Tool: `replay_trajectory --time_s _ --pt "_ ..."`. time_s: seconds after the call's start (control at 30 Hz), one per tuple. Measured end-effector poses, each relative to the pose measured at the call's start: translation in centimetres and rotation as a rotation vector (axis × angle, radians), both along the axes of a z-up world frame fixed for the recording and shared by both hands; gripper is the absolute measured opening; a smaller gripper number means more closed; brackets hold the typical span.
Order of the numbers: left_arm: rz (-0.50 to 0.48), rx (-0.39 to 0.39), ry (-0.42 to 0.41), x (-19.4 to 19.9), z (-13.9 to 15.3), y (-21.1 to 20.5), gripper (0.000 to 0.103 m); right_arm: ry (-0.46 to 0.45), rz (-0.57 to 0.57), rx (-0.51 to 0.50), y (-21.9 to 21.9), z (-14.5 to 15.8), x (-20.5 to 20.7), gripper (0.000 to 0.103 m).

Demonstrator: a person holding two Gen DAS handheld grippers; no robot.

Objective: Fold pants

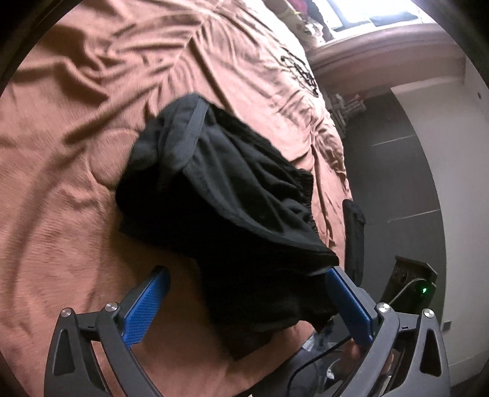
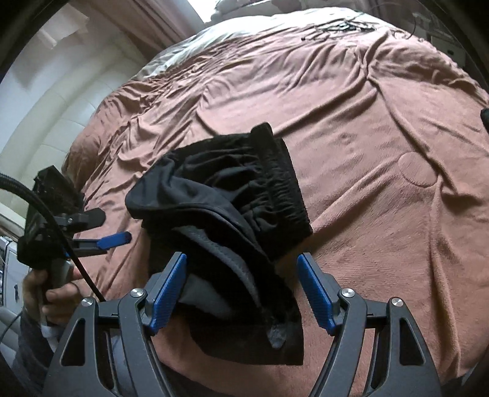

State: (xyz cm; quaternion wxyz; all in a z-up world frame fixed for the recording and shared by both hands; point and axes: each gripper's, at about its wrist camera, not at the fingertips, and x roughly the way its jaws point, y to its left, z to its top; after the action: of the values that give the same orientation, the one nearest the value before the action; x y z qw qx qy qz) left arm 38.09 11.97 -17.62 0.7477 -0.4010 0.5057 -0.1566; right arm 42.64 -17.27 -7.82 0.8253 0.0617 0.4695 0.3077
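Observation:
Black pants [image 1: 232, 195] lie bunched in a rough fold on the brown bedspread [image 1: 76, 152], the elastic waistband [image 2: 284, 183] on the right in the right wrist view. My left gripper [image 1: 247, 281] is open, its blue pads either side of the near end of the pants [image 1: 259, 311], nothing clamped. My right gripper [image 2: 243, 265] is open too, straddling the near edge of the pants [image 2: 220, 220]. The left gripper also shows in the right wrist view [image 2: 113, 226] at the left, open, beside the pants.
The brown bedspread [image 2: 382, 152] is wrinkled and stretches far beyond the pants. The bed's edge runs along the right in the left wrist view, with dark floor [image 1: 391, 171], a white wall [image 1: 458, 152] and a device with a green light [image 1: 423, 288]. A window [image 1: 366, 12] is behind.

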Motion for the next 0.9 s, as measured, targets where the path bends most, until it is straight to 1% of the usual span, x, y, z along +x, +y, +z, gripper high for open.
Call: replay_trajectory --time_s 0.13,0.23,0.37,0.43,0.47,0.53,0.6,0.63,0.67,0.7,0.73,0.77,0.8,0.9 --pt "-0.002 -0.041 0.015 0.9 -1.6 -0.9 0.102 0.011 0.0 0.004 0.1 -0.5 0.9 0.073" --pt "0.026 -0.07 0.006 1.8 -2.3 -0.8 0.102 0.018 0.0 0.007 0.2 -0.7 1.5 0.073" --pt "0.102 -0.051 -0.043 2.2 -1.4 0.6 0.102 0.021 0.005 -0.003 0.2 -1.1 1.4 0.071" --pt "0.134 -0.036 -0.071 2.3 -0.6 1.5 0.101 0.026 0.014 -0.015 0.3 -1.2 1.3 0.06" --pt "0.144 -0.03 -0.082 2.3 -0.3 1.8 0.1 0.028 0.019 -0.021 0.4 -1.2 1.3 0.057" --pt "0.157 -0.012 -0.087 2.7 0.2 2.3 0.089 0.023 0.03 -0.033 0.5 -1.2 1.0 0.046" --pt "0.158 0.028 -0.074 3.3 0.6 2.5 0.059 0.014 0.04 -0.039 0.5 -1.1 0.7 0.039" --pt "0.159 0.053 -0.067 3.6 0.8 2.5 0.051 0.011 0.042 -0.04 0.4 -1.1 0.6 0.035" --pt "0.16 0.075 -0.064 3.8 1.1 2.6 0.037 0.01 0.044 -0.043 0.4 -1.1 0.5 0.032" --pt "0.163 0.09 -0.064 4.0 1.4 2.7 0.023 0.011 0.045 -0.046 0.3 -1.2 0.5 0.025" --pt "0.164 0.094 -0.066 4.2 1.7 2.8 0.017 0.014 0.044 -0.046 0.1 -1.2 0.5 0.018" --pt "0.161 0.094 -0.073 4.5 2.0 2.9 0.011 0.019 0.042 -0.044 -0.1 -1.3 0.5 0.015" --pt "0.159 0.096 -0.083 4.8 2.5 2.9 0.01 0.022 0.041 -0.041 -0.2 -1.4 0.5 0.01" --pt "0.144 0.111 -0.116 6.1 3.9 2.6 0.009 0.024 0.053 -0.015 -0.5 -1.3 0.2 0.004"
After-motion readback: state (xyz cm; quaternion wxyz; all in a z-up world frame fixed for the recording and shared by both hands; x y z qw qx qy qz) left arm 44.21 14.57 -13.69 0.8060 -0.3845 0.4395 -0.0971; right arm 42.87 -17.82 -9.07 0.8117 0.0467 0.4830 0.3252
